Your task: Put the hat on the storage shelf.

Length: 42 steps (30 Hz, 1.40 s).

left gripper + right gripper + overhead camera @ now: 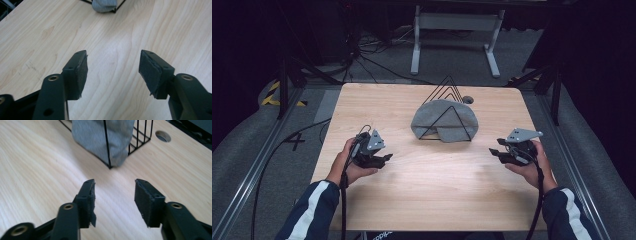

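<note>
High view: the grey cloth point(444, 120) lies draped over a black wire rack point(447, 107) at the upper centre of the wooden table point(422, 190). The left gripper point(384, 159) sits at centre left, the right gripper point(495, 153) at centre right, both well apart from the cloth.

Left gripper view: its jaws stand spread with bare tabletop between; the cloth is at the top edge, far off.

Right gripper view: jaws likewise apart and holding nothing, the cloth and rack in the upper centre, near.

This looks like the approach step. Next, a gripper likely must reach forward and pinch a hanging cloth edge clear of the wires.
</note>
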### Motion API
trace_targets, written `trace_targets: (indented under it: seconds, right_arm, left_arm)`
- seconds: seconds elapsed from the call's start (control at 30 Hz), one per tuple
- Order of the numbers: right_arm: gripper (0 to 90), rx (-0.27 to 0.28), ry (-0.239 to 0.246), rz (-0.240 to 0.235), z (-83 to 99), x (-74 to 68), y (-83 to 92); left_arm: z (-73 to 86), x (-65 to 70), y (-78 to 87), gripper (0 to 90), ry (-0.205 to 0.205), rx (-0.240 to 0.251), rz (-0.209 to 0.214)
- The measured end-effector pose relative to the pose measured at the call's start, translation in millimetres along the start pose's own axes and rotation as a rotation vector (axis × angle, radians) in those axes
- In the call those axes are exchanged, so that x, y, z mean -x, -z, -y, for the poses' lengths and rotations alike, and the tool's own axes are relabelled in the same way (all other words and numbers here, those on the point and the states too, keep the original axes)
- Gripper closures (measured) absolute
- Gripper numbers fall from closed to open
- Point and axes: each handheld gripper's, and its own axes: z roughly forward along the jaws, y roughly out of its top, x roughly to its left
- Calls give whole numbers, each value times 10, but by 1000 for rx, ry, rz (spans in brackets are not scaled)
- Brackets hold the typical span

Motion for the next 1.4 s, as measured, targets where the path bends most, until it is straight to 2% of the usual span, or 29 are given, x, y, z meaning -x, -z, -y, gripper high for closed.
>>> trace_targets:
  seconds: [0.1,0.2,0.27,0.33,0.37,0.5,0.53,0.6,0.63,0.73,0.83,0.87,0.97,1.0,1.17,1.4]
  right_arm:
    - [401,-10,-4,17,152,-41,84]
    - [358,-22,-12,48,272,-76,139]
    - [327,-1,-33,28,380,-80,190]
    - [319,2,-48,28,467,-83,221]
    - [311,10,-68,25,534,-85,232]
    - [290,-18,-92,32,733,-104,241]
    - [287,-21,-107,31,795,-112,244]
    - [273,-25,-135,25,883,-120,243]
    - [273,-25,-135,25,883,-120,243]
    - [253,-54,-161,31,1040,-136,230]
    - [229,-63,-167,43,1111,-165,224]
    - [225,-56,-178,38,1139,-171,224]
    - [208,-21,-241,20,1211,-170,231]
    - [191,-6,-278,13,1246,-166,218]
    - [157,-13,-280,19,1236,-162,204]
    - [157,-14,-281,19,1235,-163,204]
  left_arm:
    - [113,57,37,337,-5,-11,5]
    - [237,115,76,314,-3,-22,16]
    - [317,147,90,287,-7,-30,12]
    - [403,174,93,263,-5,-38,27]
    - [445,194,93,256,-3,-44,22]
    - [622,257,75,253,8,-60,37]
    - [622,257,75,249,8,-60,37]
    - [738,295,85,246,32,-42,67]
    - [738,295,85,245,32,-42,67]
    - [836,300,124,239,69,-13,110]
    - [931,291,128,231,129,21,166]
    - [972,291,119,218,158,46,168]
    - [994,283,127,189,168,46,153]
    - [995,289,129,185,176,42,152]
    - [995,288,126,160,188,37,146]
    - [990,270,122,146,179,30,150]
